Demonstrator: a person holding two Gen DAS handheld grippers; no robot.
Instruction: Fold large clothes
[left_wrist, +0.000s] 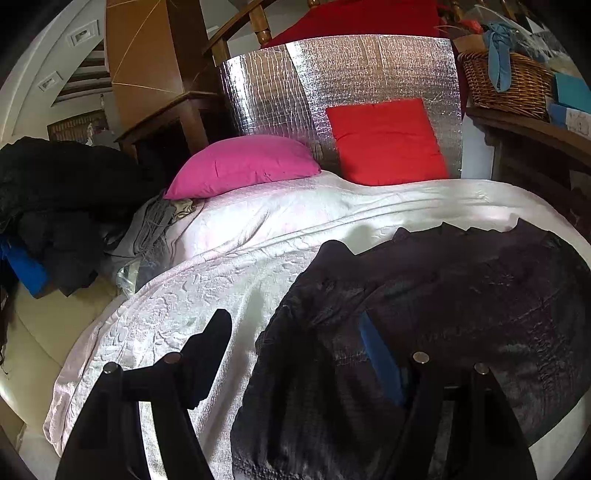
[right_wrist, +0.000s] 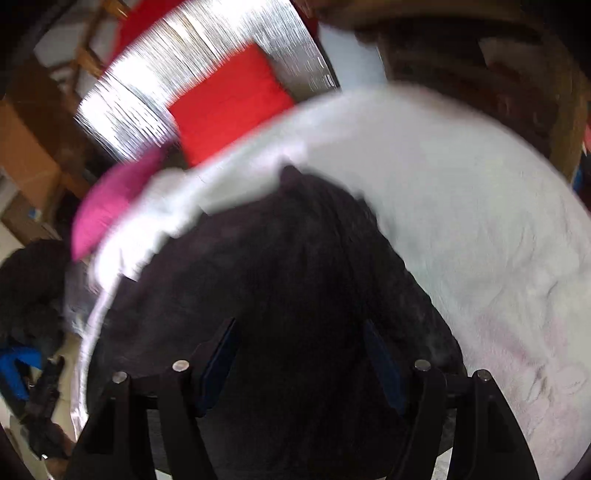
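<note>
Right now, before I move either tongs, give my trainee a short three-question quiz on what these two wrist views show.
1. True or false: the dark garment lies spread on the white bedspread.
2. Which pillow leans against the silver foil panel? A) pink pillow B) red pillow C) neither
3. Fill in: both the left tongs and the right tongs are ____, with nothing clamped.

Key: 1 true. 2 B. 3 open.
</note>
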